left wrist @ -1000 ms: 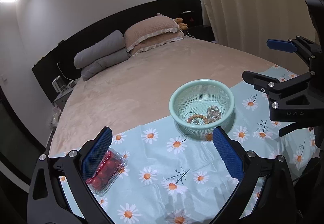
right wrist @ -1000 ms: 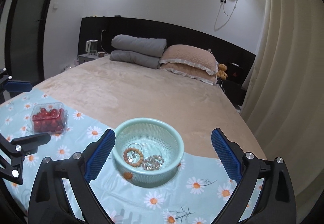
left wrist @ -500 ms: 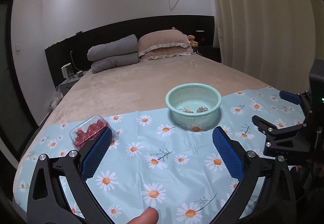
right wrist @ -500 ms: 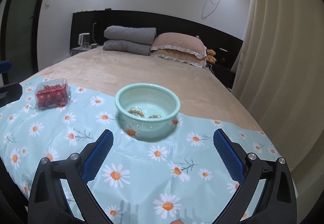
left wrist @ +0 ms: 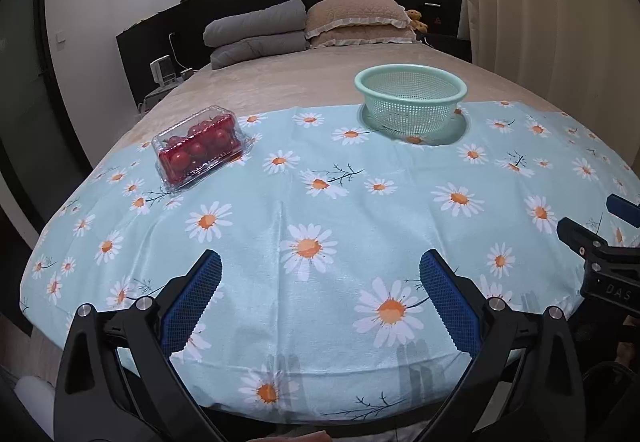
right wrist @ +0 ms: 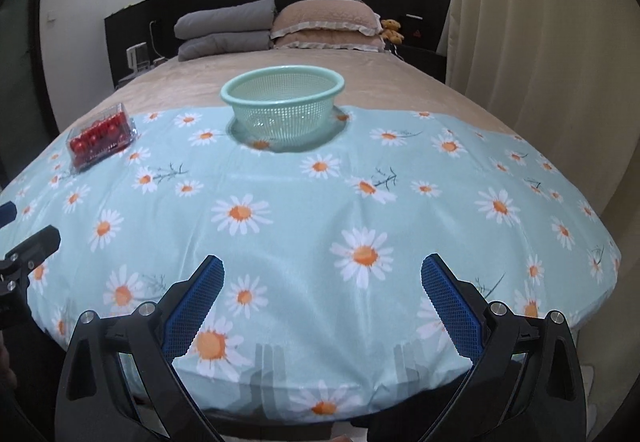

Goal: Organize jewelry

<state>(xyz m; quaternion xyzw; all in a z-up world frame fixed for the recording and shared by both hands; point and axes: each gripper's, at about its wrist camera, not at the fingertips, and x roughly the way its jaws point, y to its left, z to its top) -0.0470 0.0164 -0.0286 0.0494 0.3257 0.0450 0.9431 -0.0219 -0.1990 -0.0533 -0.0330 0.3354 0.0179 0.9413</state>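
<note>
A mint-green mesh basket (left wrist: 411, 98) stands at the far side of the daisy-print cloth (left wrist: 320, 210); it also shows in the right wrist view (right wrist: 282, 102). Its inside is hidden from this low angle, so no jewelry shows. My left gripper (left wrist: 320, 294) is open and empty, low over the cloth's near edge, far from the basket. My right gripper (right wrist: 322, 294) is open and empty, also at the near edge. The right gripper also shows at the right rim of the left wrist view (left wrist: 600, 242).
A clear plastic box of cherry tomatoes (left wrist: 198, 144) sits at the far left of the cloth, also in the right wrist view (right wrist: 100, 138). Behind lie the beige bed (left wrist: 320, 82), pillows (left wrist: 356, 22) and a curtain (right wrist: 540, 42) at the right.
Both grippers have pulled back and down from over the basket to the near edge of the cloth. The jewelry inside the basket, seen earlier, is now hidden by its wall.
</note>
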